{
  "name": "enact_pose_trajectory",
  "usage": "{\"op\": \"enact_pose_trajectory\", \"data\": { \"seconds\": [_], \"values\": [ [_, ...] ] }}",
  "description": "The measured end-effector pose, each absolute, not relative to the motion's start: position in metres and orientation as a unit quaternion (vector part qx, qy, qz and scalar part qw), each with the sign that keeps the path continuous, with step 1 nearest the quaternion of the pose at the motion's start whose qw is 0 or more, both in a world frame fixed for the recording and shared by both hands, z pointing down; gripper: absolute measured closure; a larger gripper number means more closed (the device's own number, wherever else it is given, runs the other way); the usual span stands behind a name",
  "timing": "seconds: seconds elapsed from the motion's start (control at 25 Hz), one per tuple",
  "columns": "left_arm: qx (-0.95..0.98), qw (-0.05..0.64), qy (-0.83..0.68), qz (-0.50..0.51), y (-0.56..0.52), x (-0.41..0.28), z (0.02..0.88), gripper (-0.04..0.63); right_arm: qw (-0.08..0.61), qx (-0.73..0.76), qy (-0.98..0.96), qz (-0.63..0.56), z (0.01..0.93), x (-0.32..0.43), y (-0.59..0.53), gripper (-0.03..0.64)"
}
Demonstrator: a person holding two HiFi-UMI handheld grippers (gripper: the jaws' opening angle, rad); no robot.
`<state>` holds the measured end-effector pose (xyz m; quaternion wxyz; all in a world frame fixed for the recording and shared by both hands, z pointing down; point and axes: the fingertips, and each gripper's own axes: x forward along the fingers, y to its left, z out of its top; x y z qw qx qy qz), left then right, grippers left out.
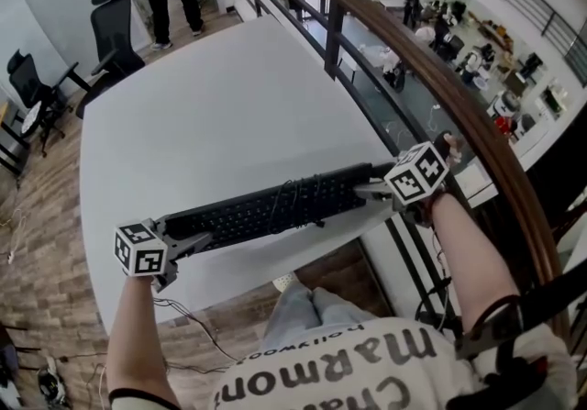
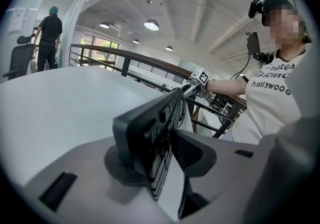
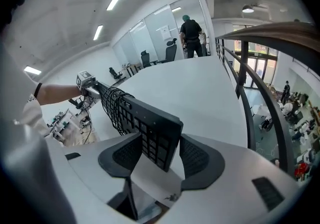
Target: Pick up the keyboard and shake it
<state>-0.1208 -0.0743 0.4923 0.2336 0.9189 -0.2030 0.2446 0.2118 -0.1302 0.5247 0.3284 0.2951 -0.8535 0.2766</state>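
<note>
Lower middle of head view: long flat black keyboard (image 1: 266, 208), cable (image 1: 295, 190) looped round its middle, held over smooth white tabletop (image 1: 211, 115) edge. Ends clamped in left hand-held gripper (image 1: 191, 246) and right hand-held gripper (image 1: 374, 190).
Left gripper view: dark pads (image 2: 192, 150) pinch keyboard, turned on edge.
Right gripper view: mesh-textured pads (image 3: 125, 155) grip keyed end.

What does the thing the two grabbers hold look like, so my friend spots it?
Look at the big white table; at its near edge a long keyboard hangs between the left gripper and the right gripper, clamped at both ends. It is flat and black, with rows of keys and a cable wound round its middle.
</note>
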Motion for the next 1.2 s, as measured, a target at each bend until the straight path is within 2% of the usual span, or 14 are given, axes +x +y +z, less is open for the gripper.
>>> {"op": "enact_pose_trajectory", "data": {
  "seconds": [0.4,0.72,1.2],
  "values": [
    [0.910,0.227,-0.241,0.250,-0.072,-0.124,0.499,0.425,0.328,0.336,-0.830,0.302,0.521,0.208,-0.134,0.371],
    [0.909,0.209,-0.261,0.251,-0.065,-0.132,0.492,0.426,0.367,0.338,-0.824,0.269,0.523,0.199,-0.133,0.371],
    [0.906,0.194,-0.288,0.240,-0.059,-0.138,0.477,0.428,0.360,0.346,-0.832,0.242,0.505,0.189,-0.145,0.371]
  ]
}}
